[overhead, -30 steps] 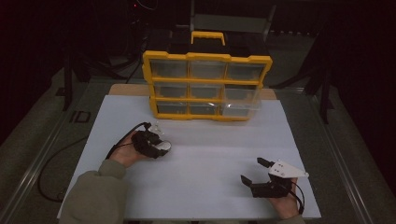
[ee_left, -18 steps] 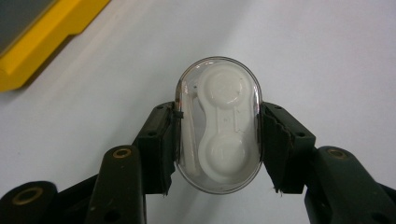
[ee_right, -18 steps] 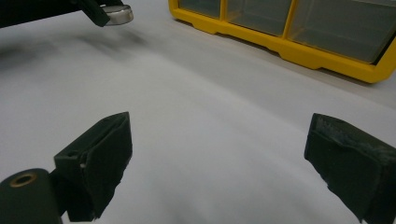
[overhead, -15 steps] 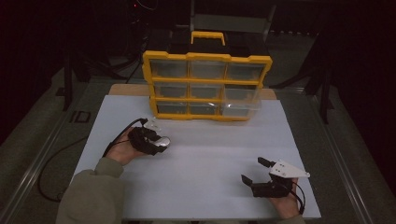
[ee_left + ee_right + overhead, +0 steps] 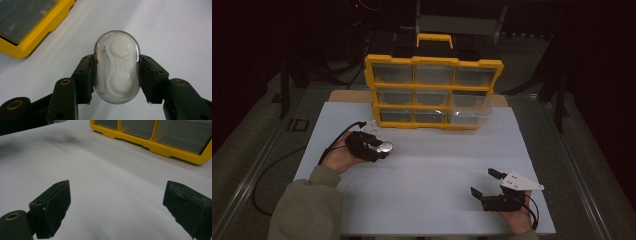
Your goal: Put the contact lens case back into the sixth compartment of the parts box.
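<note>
The left tongs (image 5: 117, 71) clamp a clear oval plastic case with a white contact-lens holder inside (image 5: 117, 67), one black pad pressed to each long side. In the high view that case (image 5: 385, 146) sits at the tip of the left tongs (image 5: 379, 148), over the left part of the white table (image 5: 437, 165), just near of the yellow organiser box with clear drawers (image 5: 433, 92). The box stands at the far middle of the table, its black-and-yellow handle up top. Over on the near right, the right tongs (image 5: 484, 182) rest low by the table edge, jaws spread wide with nothing between them; the right gripper view shows bare white surface between the two pads (image 5: 53, 202). The two tongs sit well apart.
</note>
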